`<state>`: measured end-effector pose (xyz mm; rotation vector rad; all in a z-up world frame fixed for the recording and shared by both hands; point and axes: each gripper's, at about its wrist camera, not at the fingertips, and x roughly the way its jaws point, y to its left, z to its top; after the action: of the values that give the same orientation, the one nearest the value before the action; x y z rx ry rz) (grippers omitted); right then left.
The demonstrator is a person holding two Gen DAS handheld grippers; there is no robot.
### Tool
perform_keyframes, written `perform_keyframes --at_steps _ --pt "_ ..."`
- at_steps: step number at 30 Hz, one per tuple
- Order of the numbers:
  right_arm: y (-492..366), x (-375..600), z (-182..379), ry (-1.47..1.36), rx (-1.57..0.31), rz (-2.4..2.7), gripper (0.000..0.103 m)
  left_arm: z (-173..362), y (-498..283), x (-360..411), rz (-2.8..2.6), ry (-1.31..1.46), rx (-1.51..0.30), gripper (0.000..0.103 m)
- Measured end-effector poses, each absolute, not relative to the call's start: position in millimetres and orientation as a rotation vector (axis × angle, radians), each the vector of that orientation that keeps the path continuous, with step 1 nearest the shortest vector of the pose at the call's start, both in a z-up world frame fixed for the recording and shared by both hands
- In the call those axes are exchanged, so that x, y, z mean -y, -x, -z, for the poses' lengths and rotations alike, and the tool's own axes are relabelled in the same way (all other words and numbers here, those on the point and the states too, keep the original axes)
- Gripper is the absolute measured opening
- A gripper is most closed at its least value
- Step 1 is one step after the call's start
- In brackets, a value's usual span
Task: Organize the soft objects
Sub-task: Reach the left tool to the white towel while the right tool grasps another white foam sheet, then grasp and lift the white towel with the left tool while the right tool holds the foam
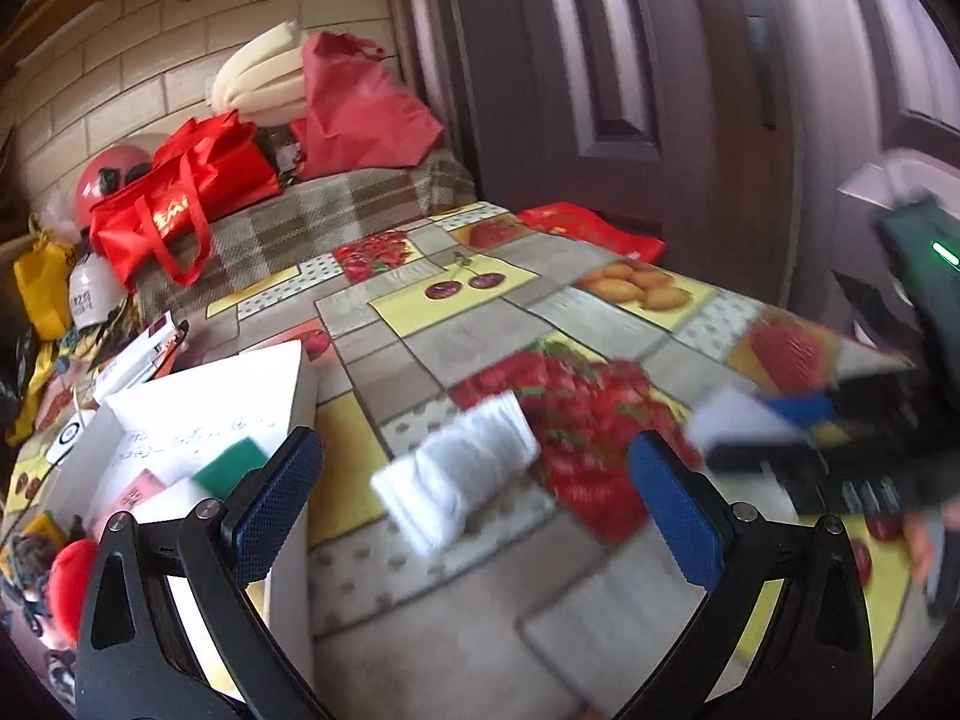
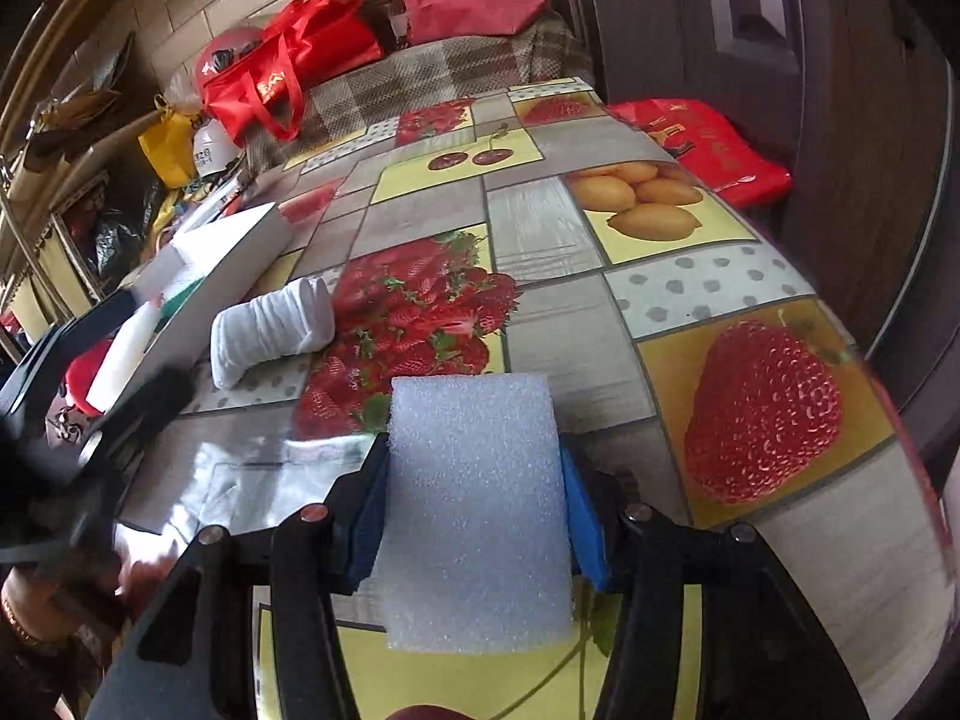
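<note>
Your right hand-held gripper (image 2: 474,516): jaws clamped on a pale blue foam block (image 2: 477,504), blue pads pressing both its sides, held just above the counter (image 2: 540,240) near its front edge.

Your left hand-held gripper (image 1: 474,486): jaws spread wide, nothing between them, hovering over the counter.

Rolled white cloth (image 2: 270,330): lying on its side on the fruit-patterned cover, just beside the white box (image 2: 240,252), ahead of your left jaws in the left wrist view.

White box: open, at the counter's left side; inside you have a green-and-white sponge (image 1: 234,468) and other soft pieces, blurred.

Red bags (image 1: 180,192): piled at the far end, against the tiled wall.
</note>
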<state>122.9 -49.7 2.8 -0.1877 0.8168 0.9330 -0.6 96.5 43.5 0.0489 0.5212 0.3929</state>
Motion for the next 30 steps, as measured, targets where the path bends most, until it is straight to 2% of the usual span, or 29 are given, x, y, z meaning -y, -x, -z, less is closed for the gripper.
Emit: perform_keyframes --at_steps 6,15,18,28,29,30 --pt "-124.6 45.5 -2.6 0.175 -0.826 -0.975 0.053 -38.7 -48.8 -105.3 -0.458 -0.056 -0.582 0.102" --pt "-128.6 50.1 -1.0 0.121 -0.842 -1.004 0.053 -1.3 -68.9 -134.9 -0.318 0.15 -0.863 0.102" --pt "-127.9 49.6 -0.8 0.125 -0.842 -1.002 0.053 -2.9 -57.3 -126.9 -0.259 0.146 -0.842 0.096" --pt "-128.9 46.3 -1.0 0.149 -0.839 -0.993 0.053 -6.7 -66.1 -140.0 -0.364 0.167 -0.823 0.095" --pt "-129.4 46.5 -1.0 0.149 -0.839 -0.994 0.053 -3.7 -70.3 -138.3 -0.372 0.151 -0.849 0.091" --pt "-128.9 46.5 -1.1 0.146 -0.84 -0.994 0.053 -1.9 -72.6 -137.4 -0.375 0.139 -0.864 0.074"
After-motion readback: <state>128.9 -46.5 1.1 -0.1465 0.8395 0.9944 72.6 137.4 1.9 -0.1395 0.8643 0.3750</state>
